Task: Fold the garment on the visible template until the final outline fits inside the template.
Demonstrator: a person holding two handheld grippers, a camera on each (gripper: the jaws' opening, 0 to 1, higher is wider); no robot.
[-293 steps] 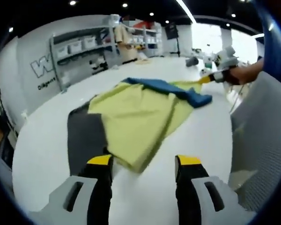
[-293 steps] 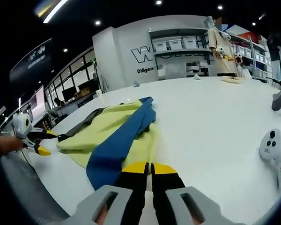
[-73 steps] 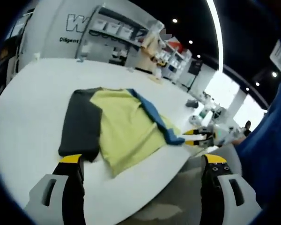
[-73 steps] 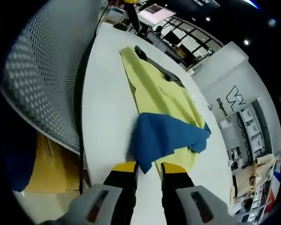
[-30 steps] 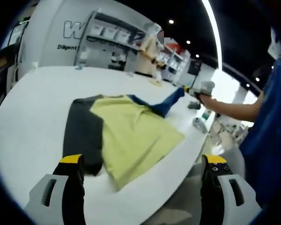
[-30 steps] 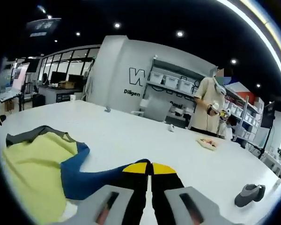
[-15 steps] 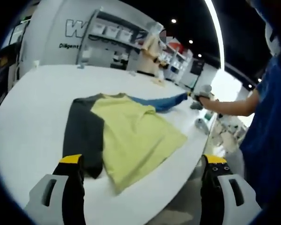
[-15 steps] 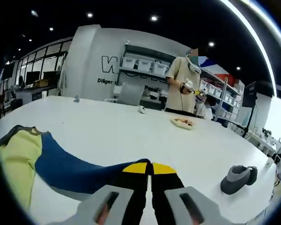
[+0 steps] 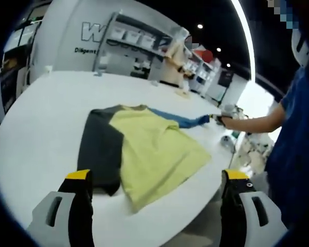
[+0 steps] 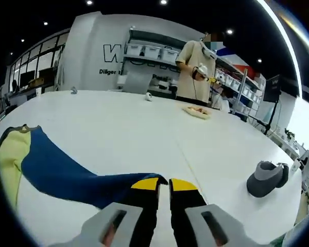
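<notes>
A: Where's the garment (image 9: pixel 154 146) rn?

B: Flat on the white worktop (image 9: pixel 36 128), yellow body w/ a blue sleeve (image 10: pixel 62 175) pulled out straight to one side. The dark template (image 9: pixel 100 149) sits under it, exposed along one edge only. Yellow hem overhangs the template toward the worktop's near edge, so outline doesn't fit yet.

A: How do we expect it to handle?

B: Thin knit, light, fully limp, as far as we can judge. No stiffness, so it'll sag and drag from any single pinch point, and the layers likely slide over each other. We'd grab at edges or corners: cuff, hem corner, shoulder seam. Mid-panel pinches would just bunch it.

A: Right gripper (image 10: pixel 164 181)?

B: Jaws nearly together, only a thin gap, clamped on the end of the blue sleeve. In the left gripper view we see it at arm's length, sleeve drawn taut-ish from shoulder to cuff.

A: Left gripper (image 9: pixel 154 177)?

B: Jaws wide apart, nothing between them, touching nothing. It hangs above the near side of the garment, tips framing the hem and template end.

A: Next call?

B: Prob carry the sleeve back over the yellow body, then left takes a hem corner.
</notes>
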